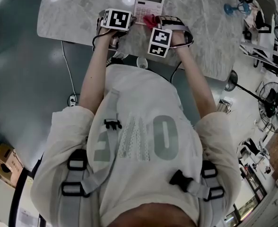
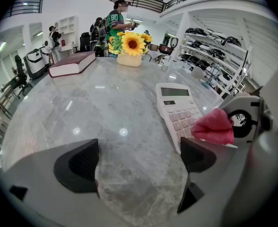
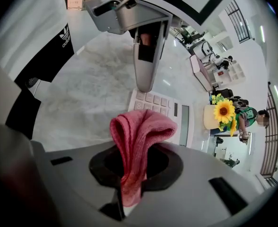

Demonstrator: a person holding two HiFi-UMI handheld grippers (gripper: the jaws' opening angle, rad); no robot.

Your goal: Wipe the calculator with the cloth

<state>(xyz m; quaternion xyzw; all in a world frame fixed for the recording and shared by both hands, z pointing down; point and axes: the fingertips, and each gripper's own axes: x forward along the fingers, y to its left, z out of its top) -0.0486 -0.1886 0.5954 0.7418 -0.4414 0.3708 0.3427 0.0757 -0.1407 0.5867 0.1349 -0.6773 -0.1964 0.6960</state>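
Dressed in a cream short-sleeved shirt (image 1: 143, 126) with big grey letters across the chest. Strapped into a grey webbing harness (image 1: 111, 104), fastened with black plastic buckles (image 1: 112, 124) and black slide rings (image 1: 76, 164) lower down.

Left tongs (image 2: 139, 162): pale grey moulded body, with two dark wedge-shaped pads (image 2: 77, 167) hollowed at the middle. Right tongs (image 3: 135, 164): same grey shell, black pads (image 3: 172, 167), and narrow dark slots (image 3: 226, 188) cut into the housing.

Topped each with a white cube (image 1: 117, 19) printed with bold black square markers. Trailed by a thin black cable (image 1: 95, 40) looping off near the left wrist.
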